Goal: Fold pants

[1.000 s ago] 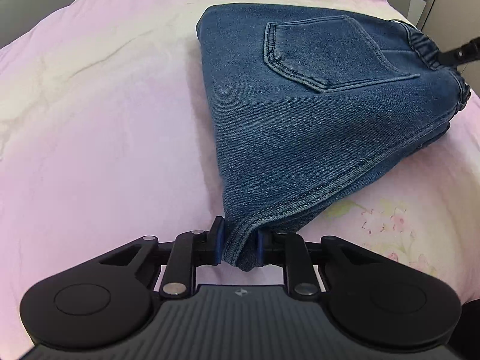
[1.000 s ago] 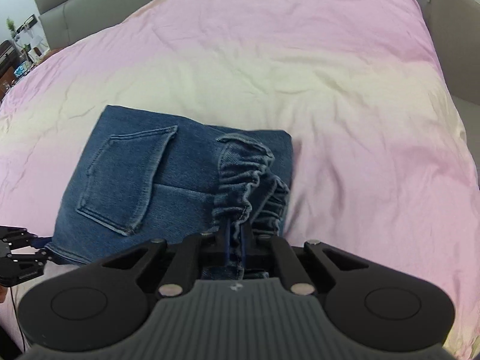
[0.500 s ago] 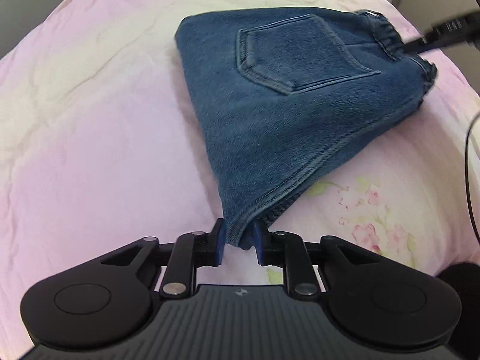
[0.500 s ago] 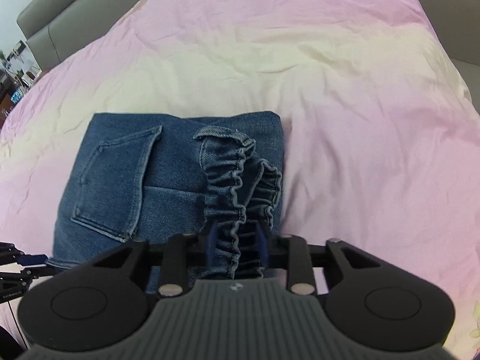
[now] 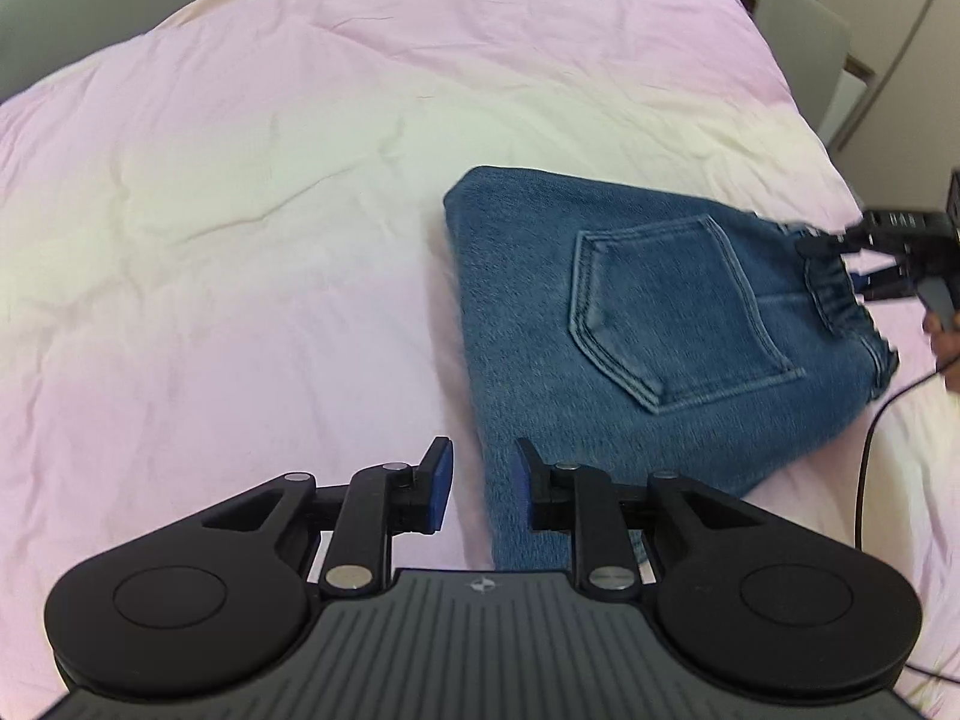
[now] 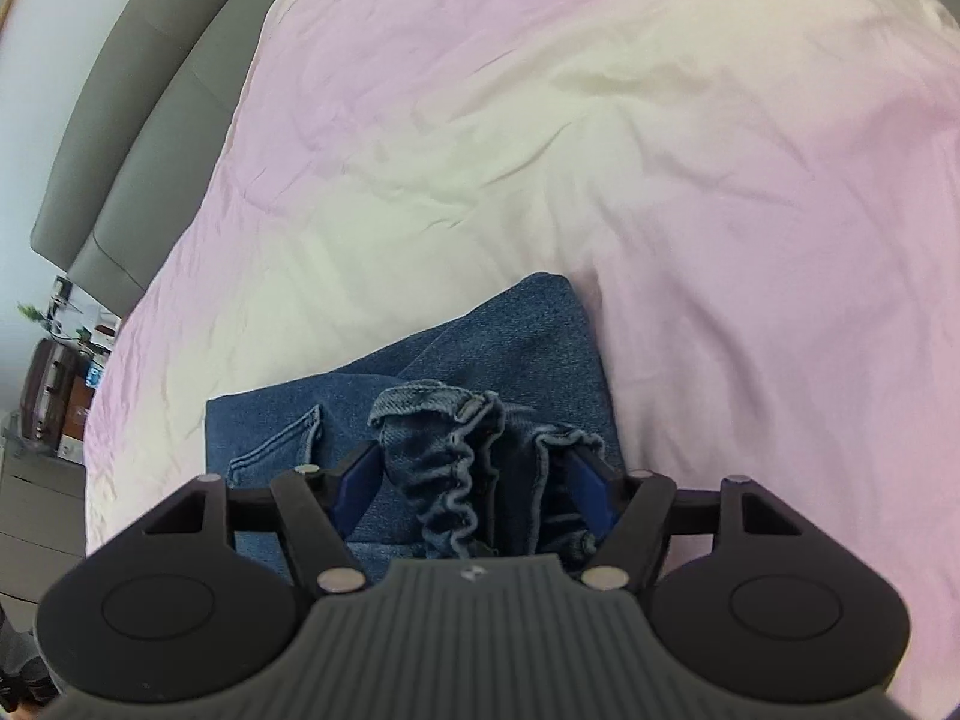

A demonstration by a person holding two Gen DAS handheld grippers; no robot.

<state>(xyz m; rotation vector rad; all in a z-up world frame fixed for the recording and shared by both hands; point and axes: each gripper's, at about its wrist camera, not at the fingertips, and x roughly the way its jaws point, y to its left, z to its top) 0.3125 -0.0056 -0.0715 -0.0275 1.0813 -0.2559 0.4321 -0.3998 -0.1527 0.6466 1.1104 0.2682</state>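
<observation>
Folded blue jeans (image 5: 630,324) lie on the pink bedsheet (image 5: 240,240), back pocket up. My left gripper (image 5: 480,483) hangs above their near corner. Its jaws are opening and the blue pads (image 5: 441,483) touch no cloth. In the right wrist view the gathered elastic waistband (image 6: 456,468) lies loose between the jaws of my right gripper (image 6: 477,486), which are opening wide, with the pads (image 6: 591,492) beside the denim rather than pressing it. The left wrist view shows the right gripper (image 5: 840,267) at the waistband's far end.
A hand (image 5: 945,336) and a black cable (image 5: 864,462) sit at the bed's right side. A grey padded headboard (image 6: 120,150) runs along the far left, with a cluttered low cabinet (image 6: 54,396) beside it. A grey chair (image 5: 804,30) stands beyond the bed.
My left gripper let go of the jeans' corner, spread its jaws and rose. My right gripper released the waistband, opened wide and rolled, dropping closer to the jeans, which now lie flat.
</observation>
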